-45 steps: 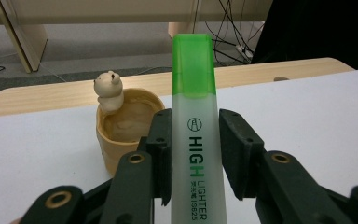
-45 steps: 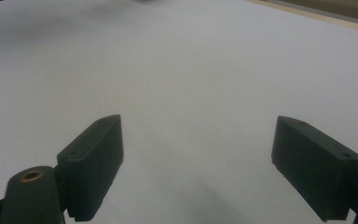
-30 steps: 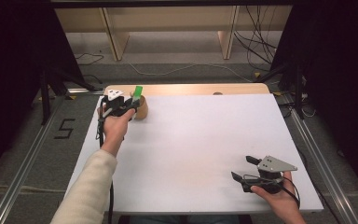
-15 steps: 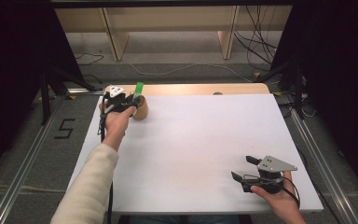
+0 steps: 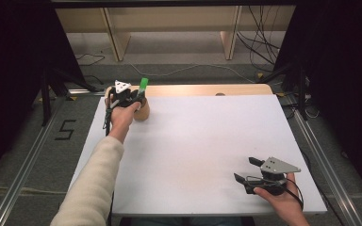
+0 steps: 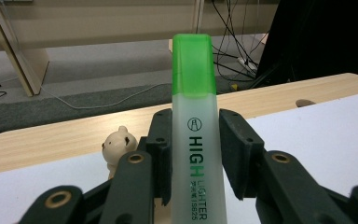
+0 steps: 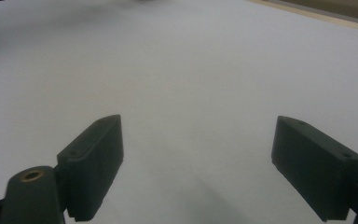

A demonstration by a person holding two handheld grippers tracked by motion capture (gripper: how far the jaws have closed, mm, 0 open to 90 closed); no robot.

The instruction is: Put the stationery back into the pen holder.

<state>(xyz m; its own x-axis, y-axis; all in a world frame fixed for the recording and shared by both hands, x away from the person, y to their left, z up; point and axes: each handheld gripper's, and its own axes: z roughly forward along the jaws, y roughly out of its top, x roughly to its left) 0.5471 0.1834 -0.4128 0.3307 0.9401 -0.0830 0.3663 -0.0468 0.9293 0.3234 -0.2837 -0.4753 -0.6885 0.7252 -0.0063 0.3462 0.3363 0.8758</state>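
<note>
Two tools are on record, and only one is loaded. The left tool (image 5: pixel 138 98) is at the upper left of the high view, over the far left corner of the bench (image 5: pixel 207 136). Its jaws are closed on the barrel of a green highlighter (image 6: pixel 193 93), one pad against each side just below the cap.

Change noted: against the high view of a second ago, the green cap sits slightly higher in the frame, and the hand has risen with it. The tan holder (image 5: pixel 143 112) beneath has not moved. Judgement: the highlighter is being drawn up out of the holder, and the withdrawal is under way but not proven complete. Its lower end is hidden behind the jaws and the hand, so it may still be inside the rim.

Orientation: the highlighter's long axis is close to vertical, with the cap uppermost and the printed lettering running along the barrel. In the high view it leans a little toward the upper right.

A small cream bear figure (image 6: pixel 118 143) shows at lower left of the left gripper view, beside the jaws.

The right tool (image 5: pixel 246 169) is at the lower right of the high view, low over the bench. Its jaws are spread wide with nothing between them.
</note>
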